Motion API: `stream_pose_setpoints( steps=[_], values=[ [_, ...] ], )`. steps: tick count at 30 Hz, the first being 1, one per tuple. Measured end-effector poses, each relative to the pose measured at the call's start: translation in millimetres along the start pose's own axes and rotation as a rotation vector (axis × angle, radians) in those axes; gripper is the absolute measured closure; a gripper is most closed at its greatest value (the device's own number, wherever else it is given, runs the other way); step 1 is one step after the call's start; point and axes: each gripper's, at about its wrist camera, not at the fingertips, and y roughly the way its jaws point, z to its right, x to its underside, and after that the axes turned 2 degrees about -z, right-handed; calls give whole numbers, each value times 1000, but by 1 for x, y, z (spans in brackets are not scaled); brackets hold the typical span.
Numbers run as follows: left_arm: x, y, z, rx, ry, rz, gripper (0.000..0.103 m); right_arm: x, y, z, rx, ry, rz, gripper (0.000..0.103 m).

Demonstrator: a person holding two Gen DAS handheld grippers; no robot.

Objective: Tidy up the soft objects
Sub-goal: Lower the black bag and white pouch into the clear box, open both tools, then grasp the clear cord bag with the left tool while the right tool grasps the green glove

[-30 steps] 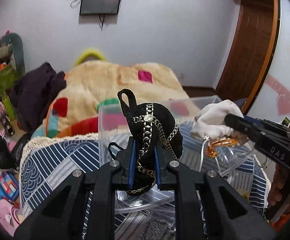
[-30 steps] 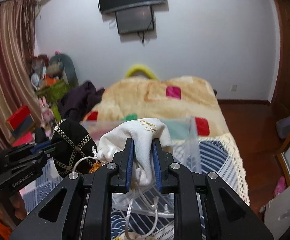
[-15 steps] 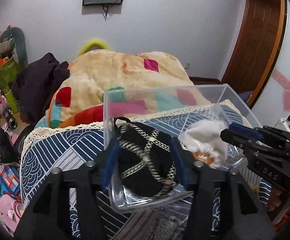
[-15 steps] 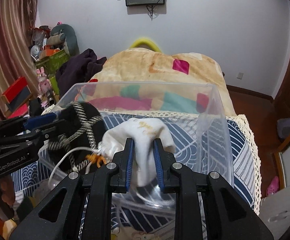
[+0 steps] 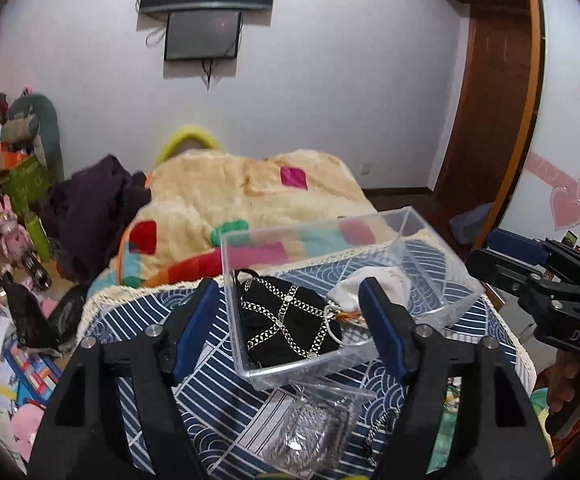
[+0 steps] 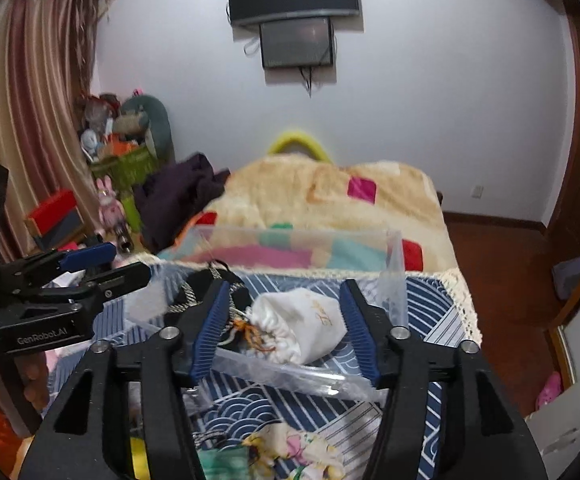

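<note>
The blue patterned bedspread (image 5: 161,328) carries the work. Your left gripper (image 5: 290,316) and right gripper (image 6: 279,320) both stand wide apart, holding nothing. At twelve o'clock beyond them, the clear plastic bin (image 5: 446,300) contains the black chain-trimmed pouch (image 5: 285,320) and, touching it at its three o'clock, the white drawstring pouch (image 6: 310,324). A patchwork blanket (image 5: 225,196) lies farther back.

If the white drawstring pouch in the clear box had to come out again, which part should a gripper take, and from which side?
Probably the plump middle of the white pouch, from above, since the clear box walls it in. It lies on its side, its gathered neck pointing toward the black pouch beside it, so fingers should close across the body, clear of the loose cord.
</note>
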Motion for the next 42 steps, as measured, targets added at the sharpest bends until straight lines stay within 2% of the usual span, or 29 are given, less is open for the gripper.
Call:
stream_pose_setpoints(
  steps=[3,6,10,15,19,25,27,32,35,37,39,42],
  values=[
    [5,-18,6,-3,16,32,17,4,-15,-6,1,-9,37,42],
    [12,-26,8,5,24,28,16,11,-26,-9,-5,-10,58,40],
    [26,-23,11,22,33,-17,16,27,-31,-12,-4,-18,46,40],
    [49,-7,18,12,70,-87,16,50,-25,-19,-23,-20,-13,40],
    [68,8,19,48,50,-163,16,70,-14,-23,-43,-19,-77,40],
    [93,28,15,46,34,-253,17,102,5,-27,-75,-11,-179,40],
    [100,37,13,47,26,-288,24,109,12,-27,-86,-13,-213,40],
    [111,57,5,72,-13,-358,32,120,24,-29,-104,-10,-266,42],
    [116,64,3,102,-34,-383,39,124,26,-28,-121,-9,-279,58],
    [117,65,4,110,-33,-377,41,126,23,-28,-121,-8,-274,65],
    [117,63,6,120,-23,-369,52,125,19,-26,-125,-1,-266,72],
    [116,58,8,133,-13,-355,65,123,11,-23,-130,7,-246,77]
  ],
)
